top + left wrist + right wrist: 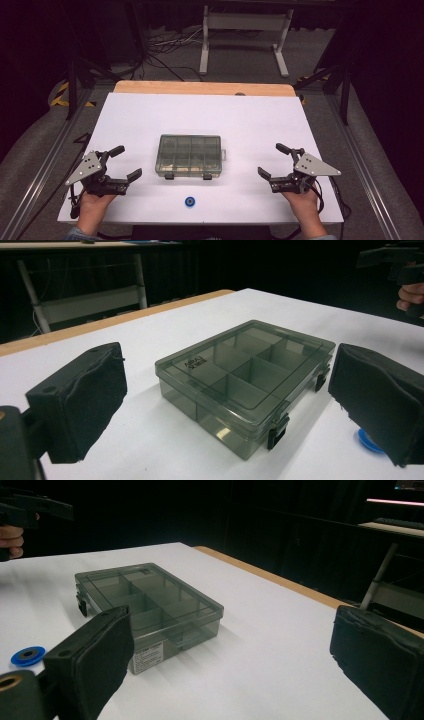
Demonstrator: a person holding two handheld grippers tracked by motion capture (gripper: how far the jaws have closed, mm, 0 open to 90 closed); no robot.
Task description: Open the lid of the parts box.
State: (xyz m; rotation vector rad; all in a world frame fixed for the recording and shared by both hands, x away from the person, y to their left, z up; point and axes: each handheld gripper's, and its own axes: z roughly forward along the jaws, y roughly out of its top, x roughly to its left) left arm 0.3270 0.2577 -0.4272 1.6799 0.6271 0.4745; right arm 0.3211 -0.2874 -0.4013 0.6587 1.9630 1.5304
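The organiser box (189,155), a smoky translucent case with its lid shut, lies flat near the middle of the white table (150,115), between the two grippers and well apart from both. Nearest the person's edge we note one small blue ring (190,201) on the bare surface, just in front of the box and not touching it. We count two black latches (169,176) on the box's near long side.

The left gripper (121,162) is held at the left of the table, its jaws spread wide with nothing between them; the right gripper (270,160) at the right stands likewise agape and empty. Each is held in one hand (93,206), two hands in all.

Beyond the white sheet a strip of bare wood (205,88) runs along the far edge. Behind it we observe grey floor, loose cables (170,42), one white stand frame (245,30) and dark surroundings.

The left gripper view shows the lid's raised lettering (196,362) and the inner dividers, which we read as eight compartments in two rows; the contents we cannot make out. The right gripper view shows a white label (148,657) on the box's end wall, which the high view does not resolve.
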